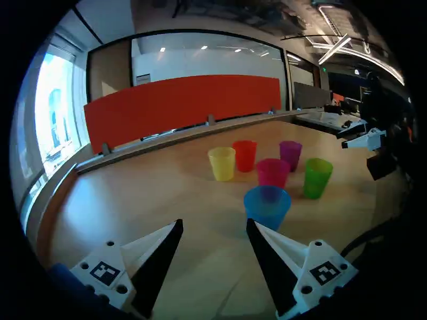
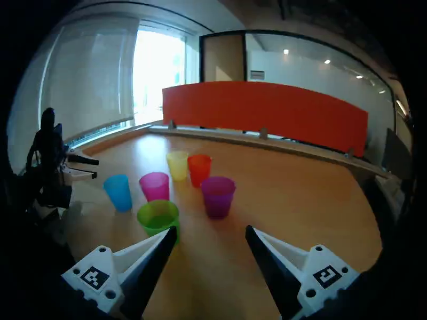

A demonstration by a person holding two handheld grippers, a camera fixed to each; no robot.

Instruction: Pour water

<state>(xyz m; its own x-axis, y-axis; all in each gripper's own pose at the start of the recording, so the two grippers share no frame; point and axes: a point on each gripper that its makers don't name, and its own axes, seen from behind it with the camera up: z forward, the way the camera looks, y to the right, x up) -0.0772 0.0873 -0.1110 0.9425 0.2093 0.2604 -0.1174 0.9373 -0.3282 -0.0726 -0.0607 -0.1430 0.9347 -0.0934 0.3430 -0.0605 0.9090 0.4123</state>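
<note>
Six cups stand upright in a tight cluster on the pale wooden worktop [image 1: 160, 186], well in from its far edge, where a long orange-red divider panel [image 1: 181, 104] runs. The translucent blue plastic cup [image 1: 267, 205] is nearest the left tool [image 1: 214, 222], just beyond its right fingertip. Behind it stands the translucent pink plastic cup [image 1: 273, 172], then the yellow plastic cup [image 1: 222, 162] and the orange-red plastic cup [image 1: 245, 155] side by side towards the panel. The purple plastic cup [image 1: 290, 154] and the green plastic cup [image 1: 317, 177] stand on the side facing the right tool [image 2: 210, 228]. Both tools point at the cluster from opposite sides, each with its two fingers spread wide and nothing between them.
</note>
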